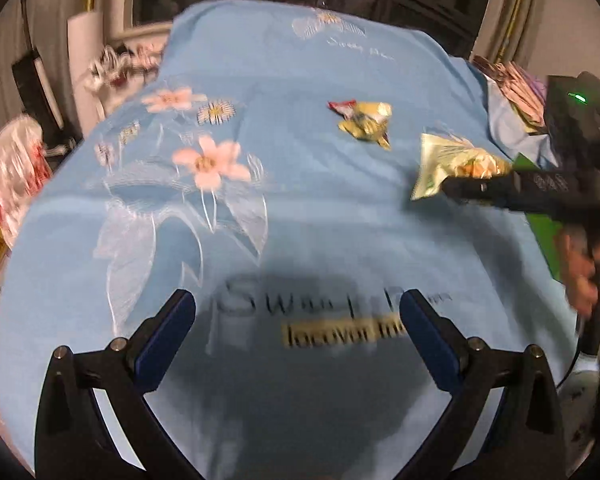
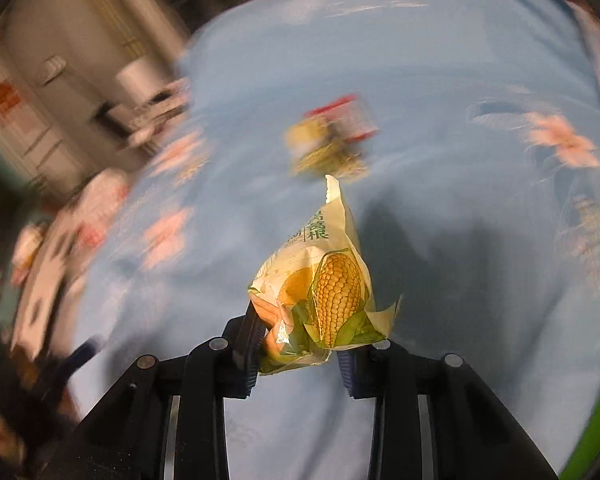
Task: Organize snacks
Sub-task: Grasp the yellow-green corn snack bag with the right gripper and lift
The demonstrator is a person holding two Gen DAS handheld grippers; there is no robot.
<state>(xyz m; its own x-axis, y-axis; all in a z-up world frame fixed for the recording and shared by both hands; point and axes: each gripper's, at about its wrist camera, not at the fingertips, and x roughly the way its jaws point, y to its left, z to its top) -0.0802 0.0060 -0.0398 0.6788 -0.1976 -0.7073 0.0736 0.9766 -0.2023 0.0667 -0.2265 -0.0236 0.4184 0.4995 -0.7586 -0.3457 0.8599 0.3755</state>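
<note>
The corn snack packet (image 2: 332, 292) hangs pinched by its lower end in the right tool (image 2: 296, 356), likely lifted for sorting; ahead lies a small snack pile (image 2: 332, 140) on the blue-clothed table (image 2: 460, 320); the left tool (image 1: 298, 312) gapes empty.

Corn snack packet (image 2: 332, 280), pale yellow with a cob printed on it, is up off the blue cloth, pinched at its bottom end. Two more crumpled snack packets (image 1: 362, 122) lie together further back.
</note>
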